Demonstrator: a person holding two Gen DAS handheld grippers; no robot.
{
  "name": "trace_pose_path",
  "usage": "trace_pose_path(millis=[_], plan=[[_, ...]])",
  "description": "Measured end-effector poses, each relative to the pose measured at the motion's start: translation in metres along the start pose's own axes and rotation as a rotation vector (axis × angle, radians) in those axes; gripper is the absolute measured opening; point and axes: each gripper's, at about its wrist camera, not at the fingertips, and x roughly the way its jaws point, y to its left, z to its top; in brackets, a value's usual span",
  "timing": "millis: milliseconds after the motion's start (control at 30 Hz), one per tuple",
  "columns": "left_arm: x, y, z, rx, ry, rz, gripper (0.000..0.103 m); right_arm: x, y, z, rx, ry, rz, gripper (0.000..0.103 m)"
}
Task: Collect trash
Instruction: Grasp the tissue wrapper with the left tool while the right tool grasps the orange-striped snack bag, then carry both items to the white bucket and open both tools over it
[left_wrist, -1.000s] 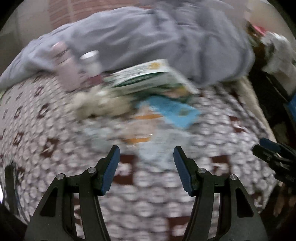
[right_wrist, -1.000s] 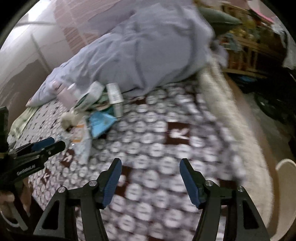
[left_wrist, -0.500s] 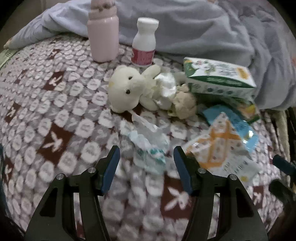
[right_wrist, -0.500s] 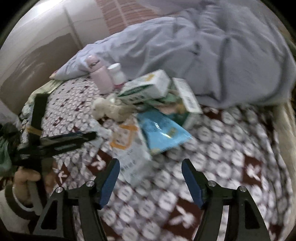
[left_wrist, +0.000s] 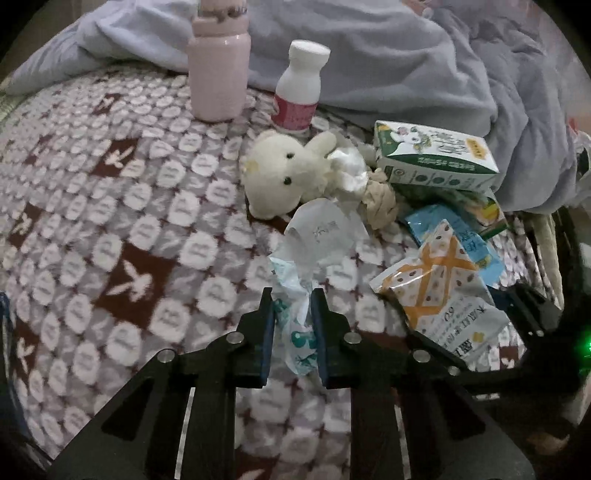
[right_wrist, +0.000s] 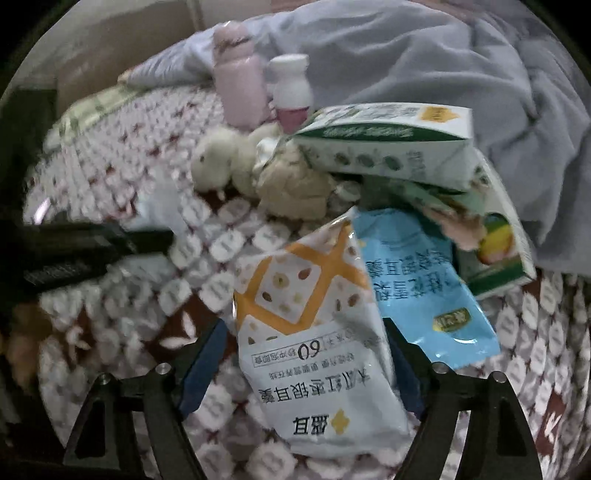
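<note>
A crumpled clear plastic wrapper (left_wrist: 317, 236) with teal print lies on the patterned blanket (left_wrist: 110, 221). My left gripper (left_wrist: 291, 297) is shut on its near end, both blue pads pressing the plastic. From the right wrist view the same gripper (right_wrist: 147, 240) shows as a dark blurred bar at the left. A white and orange snack bag (right_wrist: 306, 314) lies flat between the fingers of my right gripper (right_wrist: 304, 326), whose jaws are opening; a gap shows beside the left pad. In the left wrist view the right gripper (left_wrist: 450, 295) straddles that bag (left_wrist: 432, 280).
Behind the trash are a blue packet (right_wrist: 417, 288), green and white cartons (left_wrist: 432, 158), a crumpled tissue (left_wrist: 380, 199) and a cream plush bear (left_wrist: 284, 173). A pink bottle (left_wrist: 218, 74) and a small white bottle (left_wrist: 299, 88) stand upright before a grey duvet (left_wrist: 406, 55).
Both hands came down closer to the pile. The left jaws went from wide apart to closed on the wrapper. The right jaws spread wider and now flank the orange bag.
</note>
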Motion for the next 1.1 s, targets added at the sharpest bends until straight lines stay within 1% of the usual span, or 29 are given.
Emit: trace_pose_path(millis=[33, 67, 100, 167, 267, 333, 400, 500, 633, 667, 833, 933, 1100], plan=[[-0.003, -0.002, -0.001, 0.003, -0.004, 0.0, 0.016, 0.001, 0.002, -0.002, -0.006, -0.005, -0.019, 0.08], [-0.004, -0.002, -0.001, 0.004, -0.007, -0.003, 0.016, 0.0, 0.002, -0.003, -0.005, -0.013, -0.024, 0.075], [-0.006, -0.001, 0.0, 0.003, -0.009, -0.01, 0.016, -0.003, 0.0, -0.005, 0.005, -0.024, -0.024, 0.066], [-0.012, -0.004, -0.001, -0.001, -0.018, -0.024, 0.016, -0.015, -0.009, -0.008, 0.064, -0.041, 0.034, 0.05], [-0.022, -0.011, -0.002, 0.004, -0.035, -0.043, 0.016, -0.04, -0.024, -0.015, 0.154, -0.087, 0.098, 0.049], [-0.029, -0.019, -0.005, 0.008, -0.042, -0.064, 0.016, -0.06, -0.032, -0.023, 0.198, -0.112, 0.158, 0.049], [-0.034, -0.029, -0.009, 0.019, -0.045, -0.087, 0.016, -0.076, -0.036, -0.032, 0.217, -0.126, 0.174, 0.049], [-0.039, -0.048, -0.013, 0.048, -0.045, -0.113, 0.016, -0.094, -0.042, -0.047, 0.248, -0.151, 0.168, 0.049], [-0.042, -0.085, -0.018, 0.107, -0.04, -0.149, 0.016, -0.118, -0.055, -0.068, 0.289, -0.183, 0.135, 0.049], [-0.044, -0.099, -0.02, 0.128, -0.042, -0.163, 0.016, -0.125, -0.06, -0.074, 0.303, -0.191, 0.122, 0.049], [-0.049, -0.15, -0.026, 0.208, -0.046, -0.205, 0.016, -0.161, -0.095, -0.107, 0.375, -0.221, 0.051, 0.049], [-0.05, -0.185, -0.032, 0.26, -0.045, -0.231, 0.016, -0.175, -0.114, -0.123, 0.419, -0.228, 0.015, 0.049], [-0.052, -0.233, -0.04, 0.333, -0.045, -0.26, 0.016, -0.198, -0.143, -0.152, 0.48, -0.246, -0.033, 0.049]])
